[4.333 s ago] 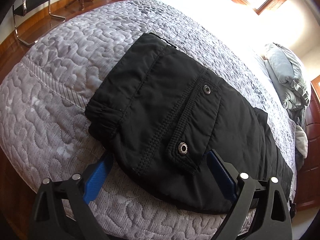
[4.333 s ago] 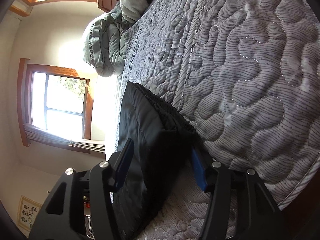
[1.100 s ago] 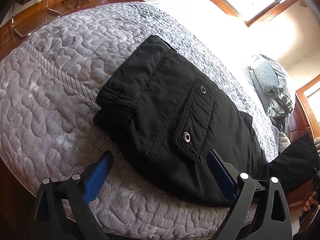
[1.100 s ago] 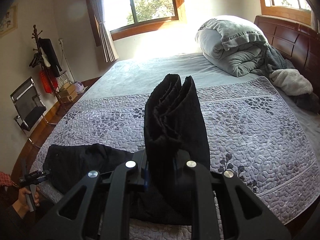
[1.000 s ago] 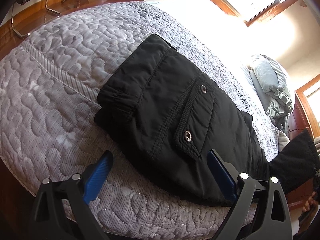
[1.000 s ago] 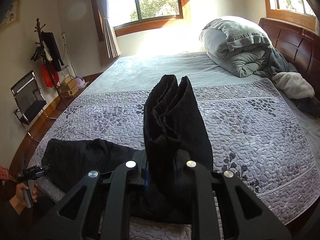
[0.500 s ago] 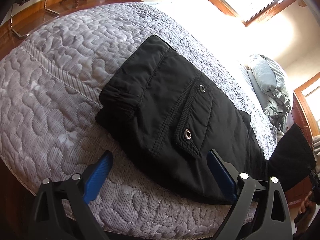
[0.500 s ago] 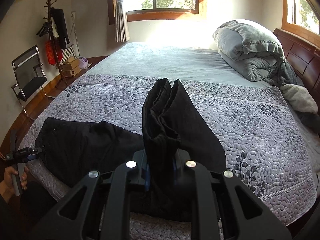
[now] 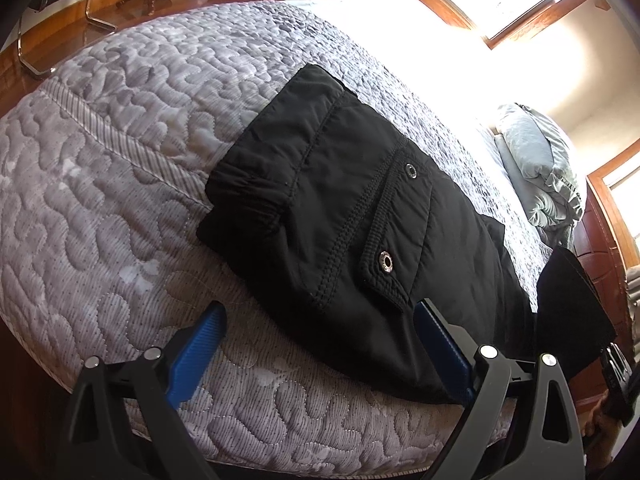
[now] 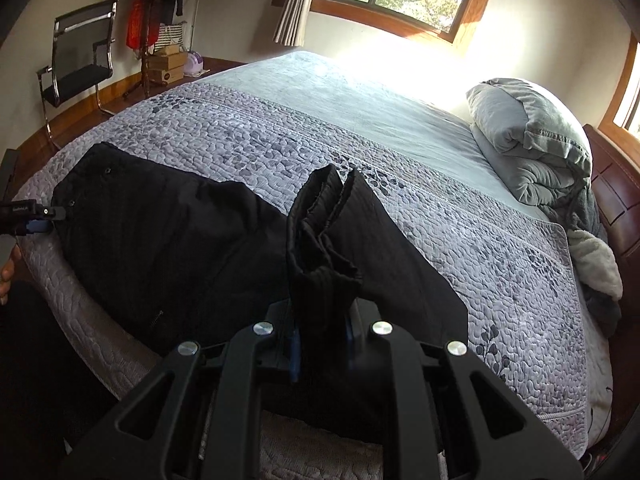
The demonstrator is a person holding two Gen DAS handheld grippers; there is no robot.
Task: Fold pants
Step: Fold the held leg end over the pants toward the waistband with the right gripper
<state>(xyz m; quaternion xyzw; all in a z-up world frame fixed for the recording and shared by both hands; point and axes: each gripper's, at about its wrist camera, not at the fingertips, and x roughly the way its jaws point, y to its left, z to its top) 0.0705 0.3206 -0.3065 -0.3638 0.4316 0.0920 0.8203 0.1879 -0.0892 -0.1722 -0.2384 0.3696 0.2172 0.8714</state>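
pants (image 9: 360, 220), black and padded, lie along the near edge of the bed (image 9: 120, 160), on its grey quilted cover, with the elastic waistband toward the bed's left corner and a flap pocket with two metal snaps facing up. the left gripper (image 9: 320, 344) stands wide open over that near edge, its blue pads (image 9: 196, 344) on either side of the hip part of the pants, one pad over bare quilt and the other against the dark cloth; nothing is pinched between them. the right gripper (image 10: 320, 340) is closed tight on the bunched leg ends of the pants (image 10: 324, 248), which stand up in folds from between its jaws, lifted off the cover, while the rest of the cloth runs down and back to the part lying flat. a rolled grey duvet (image 10: 532, 144) sits at the far right corner by the wooden headboard, and a black chair (image 10: 80, 56) stands on the floor past the left edge.
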